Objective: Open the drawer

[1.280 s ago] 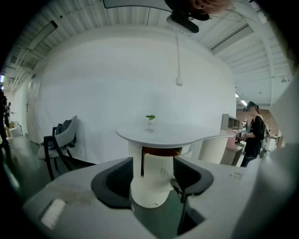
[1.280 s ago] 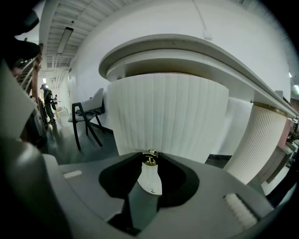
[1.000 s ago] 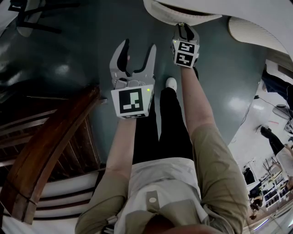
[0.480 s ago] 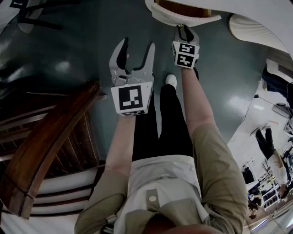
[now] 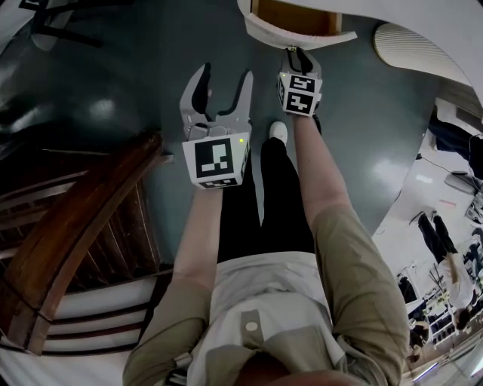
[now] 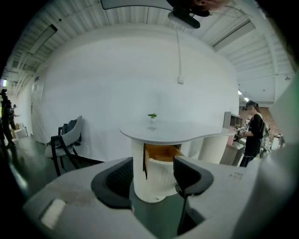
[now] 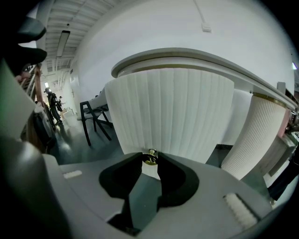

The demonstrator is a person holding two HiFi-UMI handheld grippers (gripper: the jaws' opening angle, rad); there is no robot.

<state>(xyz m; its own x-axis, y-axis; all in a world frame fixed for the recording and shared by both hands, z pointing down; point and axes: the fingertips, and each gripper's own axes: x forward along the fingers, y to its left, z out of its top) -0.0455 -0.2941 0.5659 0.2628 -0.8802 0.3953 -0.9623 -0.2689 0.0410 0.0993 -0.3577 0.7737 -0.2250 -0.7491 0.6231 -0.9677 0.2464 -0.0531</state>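
Note:
The drawer [image 5: 296, 16] of the round white table stands part way out, its wooden inside [image 6: 161, 152] showing behind the curved ribbed front [image 7: 173, 112]. A small brass knob [image 7: 150, 158] sits low on that front. My right gripper [image 7: 150, 161] is shut on the knob, and in the head view the right gripper [image 5: 299, 54] reaches the drawer's white rim [image 5: 302, 41]. My left gripper [image 5: 223, 79] hangs over the floor to the left of it, open and with nothing in it. In its own view the left gripper [image 6: 154, 172] points at the drawer from a distance.
A dark wooden stair rail [image 5: 75, 226] runs at the left. The person's legs and white shoe [image 5: 278, 132] stand under the grippers. A dark chair [image 6: 65, 140] stands left of the table, a ribbed white column [image 7: 261, 135] to its right, and a person [image 6: 254, 133] beyond.
The drawer has slid further out, so more of its wooden inside shows. My right gripper has come back a little with the knob. The left gripper has stayed put.

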